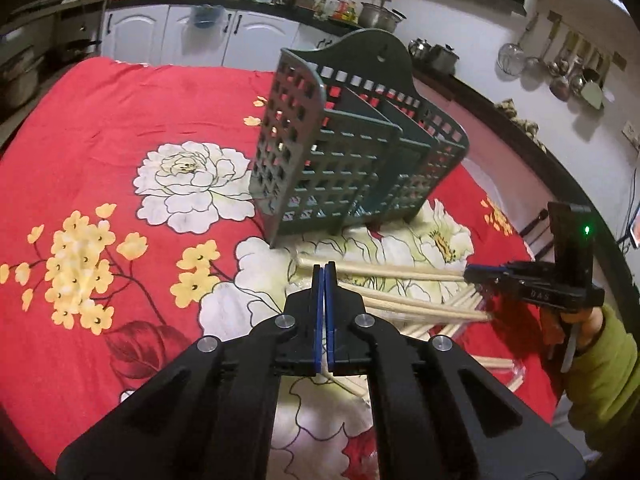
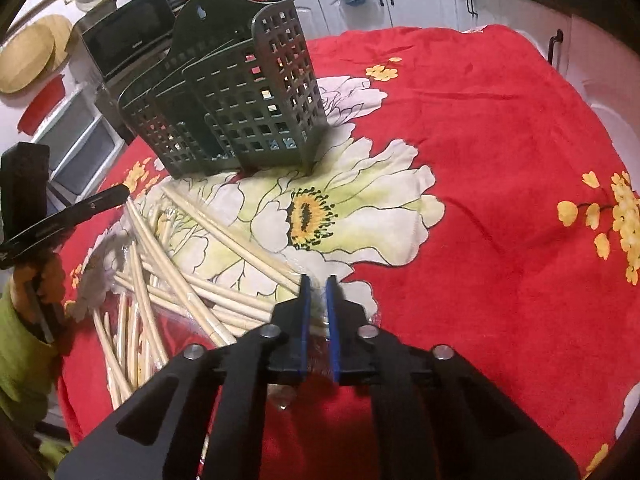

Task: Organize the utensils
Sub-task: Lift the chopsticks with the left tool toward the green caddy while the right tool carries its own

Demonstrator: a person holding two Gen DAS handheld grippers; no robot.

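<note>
Past our left gripper (image 1: 324, 265) the red flower-printed cloth (image 1: 120, 112) on the tabletop lies bare out to its far and left edges, giving broad open room on that side. Ahead and to the right of our right gripper (image 2: 318, 278) the same cloth (image 2: 500, 160) is likewise bare out to its far edge.

Our left jaws stand pressed together, blue pads touching, with nothing between them. Their tips sit just over the near end of a pale wooden chopstick (image 1: 380, 270), though we cannot tell whether they touch it. Our right jaws stand slightly apart, a narrow gap between the blue pads, and crinkled clear plastic wrapping (image 2: 318, 304) shows in that gap. Whether the pads actually grip it we cannot tell.

The scattered pile of pale wooden chopsticks (image 2: 168, 280) lies just left of the right jaws, one stick running up to the left pad. From the left jaws the pile (image 1: 432, 308) spreads to the right, between the two grippers.

The dark green plastic lattice utensil holder (image 1: 352, 148) with three compartments stands upright beyond the left jaws, slightly right of them. From the right jaws it (image 2: 240, 96) stands ahead and to the left, just past the chopsticks.
</note>
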